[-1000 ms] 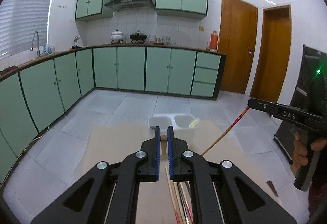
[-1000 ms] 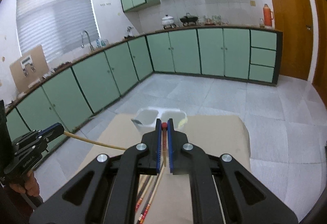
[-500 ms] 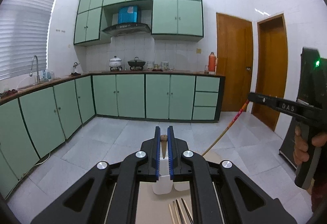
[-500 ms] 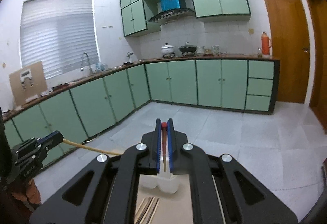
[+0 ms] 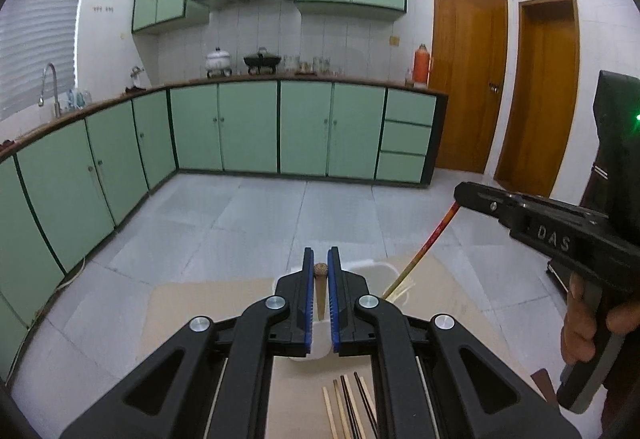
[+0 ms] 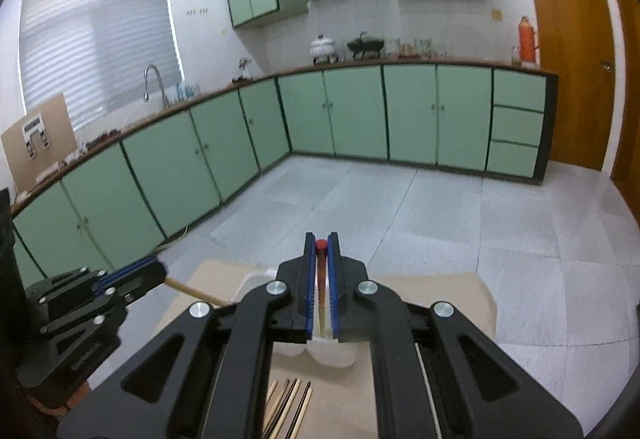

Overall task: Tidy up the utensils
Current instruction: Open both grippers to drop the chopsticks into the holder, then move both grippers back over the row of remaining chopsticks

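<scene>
Each gripper, left (image 5: 321,269) and right (image 6: 321,245), is clamped on one chopstick (image 5: 320,289) above the white holder (image 5: 376,271), while more loose chopsticks (image 5: 350,409) lie on the table (image 5: 208,315) unsorted.

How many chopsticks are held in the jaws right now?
2: a plain wooden chopstick in the left gripper, a red-tipped chopstick in the right gripper. Others lie loose on the table.

The white holder (image 5: 374,273) stands on the cardboard sheet (image 5: 192,303), at its far end. Loose chopsticks (image 5: 350,407) lie on the sheet nearer the cameras — just before the holder. Behind the sheet: floor, then the cabinet run (image 5: 248,127).
</scene>
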Available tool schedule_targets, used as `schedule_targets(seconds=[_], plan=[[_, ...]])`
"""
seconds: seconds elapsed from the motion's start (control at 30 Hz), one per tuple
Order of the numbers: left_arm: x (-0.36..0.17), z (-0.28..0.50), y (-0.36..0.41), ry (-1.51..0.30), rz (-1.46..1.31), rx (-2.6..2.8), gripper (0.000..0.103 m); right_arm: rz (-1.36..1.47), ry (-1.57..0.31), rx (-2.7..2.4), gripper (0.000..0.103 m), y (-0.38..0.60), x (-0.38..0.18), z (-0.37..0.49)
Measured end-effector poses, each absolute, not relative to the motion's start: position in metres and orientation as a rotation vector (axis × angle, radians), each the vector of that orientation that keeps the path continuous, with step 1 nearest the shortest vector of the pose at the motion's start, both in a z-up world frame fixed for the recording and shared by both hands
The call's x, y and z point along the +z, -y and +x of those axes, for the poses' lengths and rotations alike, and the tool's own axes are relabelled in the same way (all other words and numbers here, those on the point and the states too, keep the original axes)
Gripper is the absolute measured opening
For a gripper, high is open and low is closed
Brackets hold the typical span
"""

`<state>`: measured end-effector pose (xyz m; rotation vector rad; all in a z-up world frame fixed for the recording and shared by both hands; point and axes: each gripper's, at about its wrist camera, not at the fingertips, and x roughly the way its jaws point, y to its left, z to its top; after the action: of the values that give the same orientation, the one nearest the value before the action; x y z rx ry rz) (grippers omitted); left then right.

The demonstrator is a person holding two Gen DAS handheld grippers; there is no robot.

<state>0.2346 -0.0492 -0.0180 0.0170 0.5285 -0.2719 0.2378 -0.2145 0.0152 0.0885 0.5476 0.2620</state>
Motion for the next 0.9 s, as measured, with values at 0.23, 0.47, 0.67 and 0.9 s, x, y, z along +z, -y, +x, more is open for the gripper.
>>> schedule_targets(seconds=[0.23,0.47,0.67,0.9], plan=[[-0.022,0.222,0.039,-0.523,-0.003,-0.275,0.023,0.102,-0.521,0.243,0.030,0.222,0.014,0.219],[-0.013,0.181,0.021,-0.462,-0.025,-0.227,0.046,0.086,-0.414,0.173,0.052,0.239,0.020,0.167],[-0.038,0.136,0.015,-0.453,-0.023,-0.187,0.054,0.049,-0.406,0.123,0.071,0.237,-0.019,0.108],[-0.107,0.105,0.017,-0.638,0.017,-0.198,0.064,0.025,-0.558,0.135,0.086,0.213,-0.093,0.062]])
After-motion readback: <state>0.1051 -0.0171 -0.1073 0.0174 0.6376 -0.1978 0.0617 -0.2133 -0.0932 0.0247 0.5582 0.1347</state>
